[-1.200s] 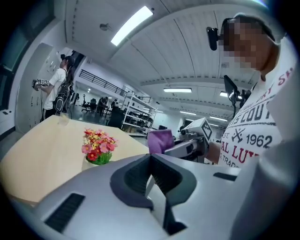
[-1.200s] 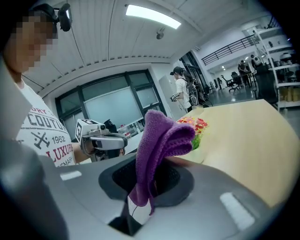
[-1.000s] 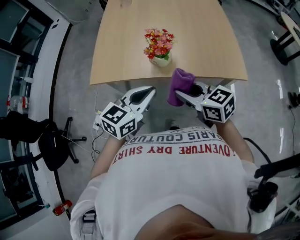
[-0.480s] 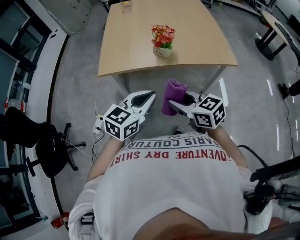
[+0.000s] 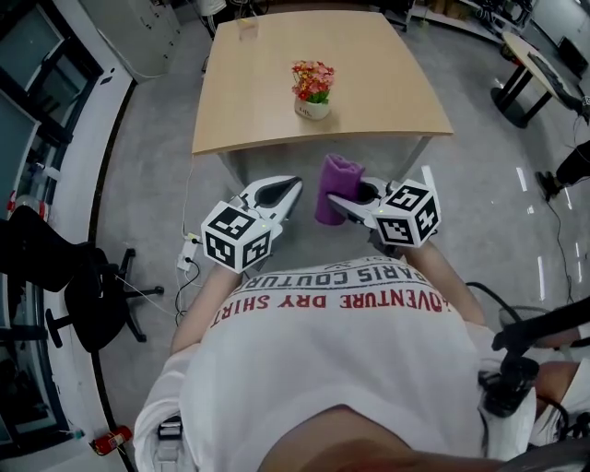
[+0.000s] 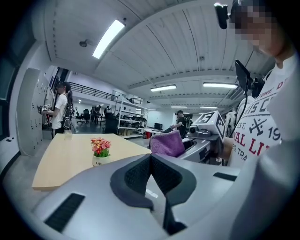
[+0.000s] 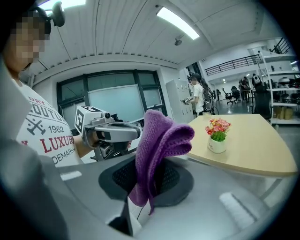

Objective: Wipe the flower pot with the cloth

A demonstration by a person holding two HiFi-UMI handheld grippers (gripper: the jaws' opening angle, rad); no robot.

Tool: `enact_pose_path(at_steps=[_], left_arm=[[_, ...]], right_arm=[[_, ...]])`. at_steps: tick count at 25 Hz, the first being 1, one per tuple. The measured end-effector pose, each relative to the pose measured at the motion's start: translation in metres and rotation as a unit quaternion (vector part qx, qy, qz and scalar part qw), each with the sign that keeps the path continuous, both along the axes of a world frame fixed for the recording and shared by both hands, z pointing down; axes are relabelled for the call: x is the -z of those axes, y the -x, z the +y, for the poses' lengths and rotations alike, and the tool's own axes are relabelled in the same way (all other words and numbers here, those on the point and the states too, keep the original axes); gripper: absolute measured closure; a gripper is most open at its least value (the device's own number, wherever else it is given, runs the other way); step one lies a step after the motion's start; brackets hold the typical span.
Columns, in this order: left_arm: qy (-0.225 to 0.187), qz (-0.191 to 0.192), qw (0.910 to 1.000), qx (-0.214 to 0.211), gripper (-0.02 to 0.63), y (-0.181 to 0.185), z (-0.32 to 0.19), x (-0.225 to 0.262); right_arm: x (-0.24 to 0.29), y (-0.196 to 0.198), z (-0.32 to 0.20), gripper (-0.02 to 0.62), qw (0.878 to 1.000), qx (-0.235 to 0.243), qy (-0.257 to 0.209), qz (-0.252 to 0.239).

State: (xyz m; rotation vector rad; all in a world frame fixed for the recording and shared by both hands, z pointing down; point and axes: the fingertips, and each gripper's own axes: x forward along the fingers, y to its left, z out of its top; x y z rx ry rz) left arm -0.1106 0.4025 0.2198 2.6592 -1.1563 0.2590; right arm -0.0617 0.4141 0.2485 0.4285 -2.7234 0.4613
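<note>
In the head view, the lower end of the cloth [image 5: 334,182] is hidden between the fingers [image 5: 353,202] of the right gripper [image 5: 339,197]. The print on the pot [image 5: 312,110] is too small to be read. A small clear thing [image 5: 246,28] at the far end of the tabletop [image 5: 387,83] cannot be identified. In the left gripper view, part of the tabletop's near edge is hidden behind the body of the left gripper [image 6: 151,159], and the right gripper's fingers are covered by the cloth.

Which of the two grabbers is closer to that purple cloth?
Right. The right gripper is shut on the purple cloth, which stands up from its jaws. The left gripper, shut and empty, is beside the cloth without touching it.
</note>
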Motion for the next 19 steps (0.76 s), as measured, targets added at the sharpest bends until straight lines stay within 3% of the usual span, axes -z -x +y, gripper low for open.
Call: enact_pose_path(at_steps=[12,19], left_arm=[[0.012,-0.001,0.9999,0.000,0.604,-0.014,0.010,0.006],[0.014,0.001,0.9999,-0.003,0.604,0.003,-0.001,0.006]], right_arm=[[0.006,-0.008,0.014,0.534,1.000,0.004,0.007,-0.008],[0.006,0.009,0.002,0.534,1.000,0.003,0.009,-0.006]])
